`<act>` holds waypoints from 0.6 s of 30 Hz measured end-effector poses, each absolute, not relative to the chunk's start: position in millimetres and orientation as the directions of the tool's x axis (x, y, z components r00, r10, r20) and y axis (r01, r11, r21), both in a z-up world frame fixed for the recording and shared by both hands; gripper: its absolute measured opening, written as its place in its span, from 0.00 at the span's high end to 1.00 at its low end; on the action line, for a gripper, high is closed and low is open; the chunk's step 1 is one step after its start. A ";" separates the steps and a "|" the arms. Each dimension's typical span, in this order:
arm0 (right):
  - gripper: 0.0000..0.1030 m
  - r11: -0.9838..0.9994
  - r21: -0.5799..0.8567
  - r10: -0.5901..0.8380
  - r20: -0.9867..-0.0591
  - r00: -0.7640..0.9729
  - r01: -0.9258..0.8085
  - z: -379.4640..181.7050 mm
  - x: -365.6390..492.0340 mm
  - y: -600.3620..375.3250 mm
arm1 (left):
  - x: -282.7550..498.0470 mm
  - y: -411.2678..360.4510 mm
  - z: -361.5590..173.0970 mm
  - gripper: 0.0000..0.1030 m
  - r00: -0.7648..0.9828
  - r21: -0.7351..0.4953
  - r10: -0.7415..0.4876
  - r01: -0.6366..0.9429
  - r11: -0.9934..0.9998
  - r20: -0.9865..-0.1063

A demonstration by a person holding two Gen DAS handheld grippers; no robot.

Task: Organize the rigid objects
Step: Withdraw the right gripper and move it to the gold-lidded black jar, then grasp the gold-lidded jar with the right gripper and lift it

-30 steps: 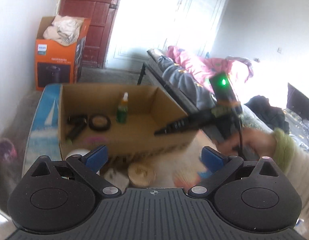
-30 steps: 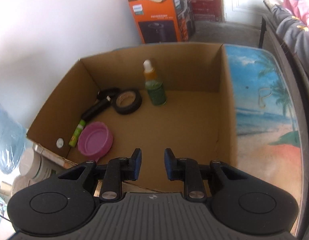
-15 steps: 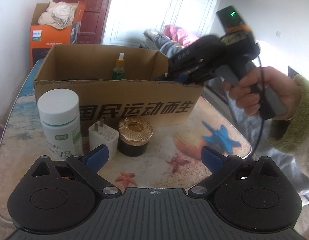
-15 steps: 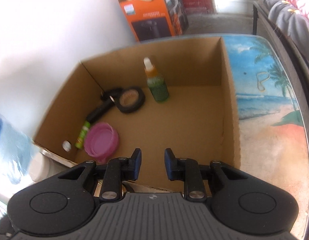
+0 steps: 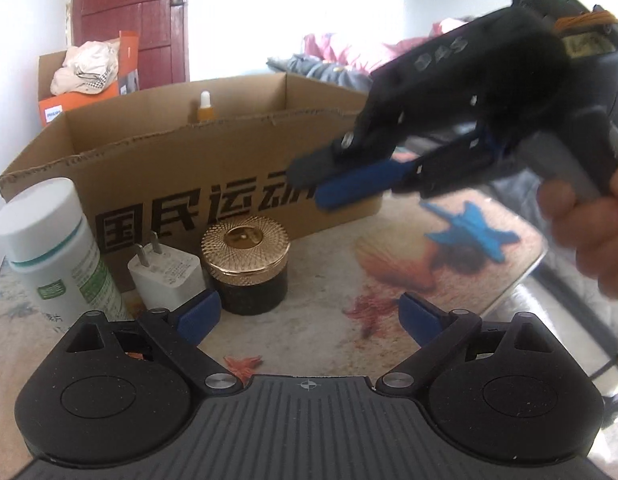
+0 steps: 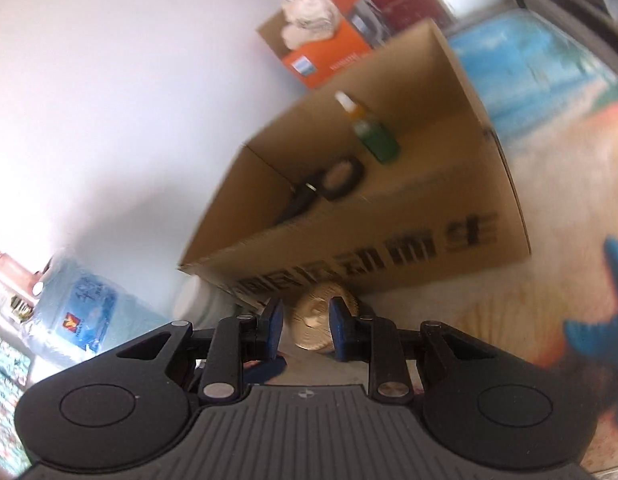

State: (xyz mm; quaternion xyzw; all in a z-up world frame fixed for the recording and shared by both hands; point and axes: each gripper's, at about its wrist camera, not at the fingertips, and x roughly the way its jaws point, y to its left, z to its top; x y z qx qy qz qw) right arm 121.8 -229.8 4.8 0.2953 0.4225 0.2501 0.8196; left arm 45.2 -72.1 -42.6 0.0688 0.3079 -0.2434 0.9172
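Observation:
On the table in front of a cardboard box [image 5: 189,184] stand a white bottle with a teal band [image 5: 49,256], a white charger plug [image 5: 165,276] and a black jar with a gold lid [image 5: 245,264]. My left gripper [image 5: 309,316] is open just in front of the jar and plug, with nothing between its fingers. My right gripper [image 5: 337,188], held in a hand [image 5: 589,232], hovers at the box's front wall with its jaws together. In the right wrist view that gripper [image 6: 305,334] is shut and empty, and the gold lid [image 6: 321,320] shows just beyond it.
Inside the box [image 6: 389,248] are a green dropper bottle [image 6: 373,136], a black tape roll [image 6: 343,176] and a dark stick-like thing [image 6: 301,200]. A big water jug [image 6: 81,308] stands left of the table. An orange carton [image 5: 89,92] sits on the floor behind.
Both grippers have come down from above the box to the table in front of it. The right one has drawn back out of the box and rolled. Its jaws stayed together.

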 end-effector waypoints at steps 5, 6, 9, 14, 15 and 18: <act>0.74 0.696 0.701 0.677 -0.570 0.465 -0.153 -17.8 143.8 -218.7 | 54.6 -82.4 -49.9 0.06 0.706 0.049 -0.349 0.477 0.878 -0.616; 0.71 0.703 0.694 0.673 -0.578 0.462 -0.156 -21.8 145.1 -217.6 | 56.2 -83.9 -50.5 0.06 0.707 0.054 -0.346 0.477 0.877 -0.617; 0.65 0.707 0.685 0.676 -0.583 0.451 -0.176 -26.8 154.6 -213.4 | 59.8 -86.1 -51.2 0.04 0.716 0.060 -0.334 0.463 0.884 -0.613; 0.64 0.718 0.663 0.677 -0.593 0.436 -0.212 -27.1 154.7 -209.7 | 59.9 -83.5 -50.1 0.03 0.710 0.037 -0.351 0.468 0.883 -0.610; 0.63 0.720 0.659 0.675 -0.595 0.436 -0.216 -26.5 153.6 -210.4 | 59.5 -84.0 -49.5 0.03 0.708 0.036 -0.356 0.474 0.880 -0.611; 0.61 0.727 0.652 0.668 -0.599 0.442 -0.215 -25.5 150.5 -214.2 | 56.2 -86.5 -47.4 0.03 0.699 0.030 -0.374 0.491 0.870 -0.609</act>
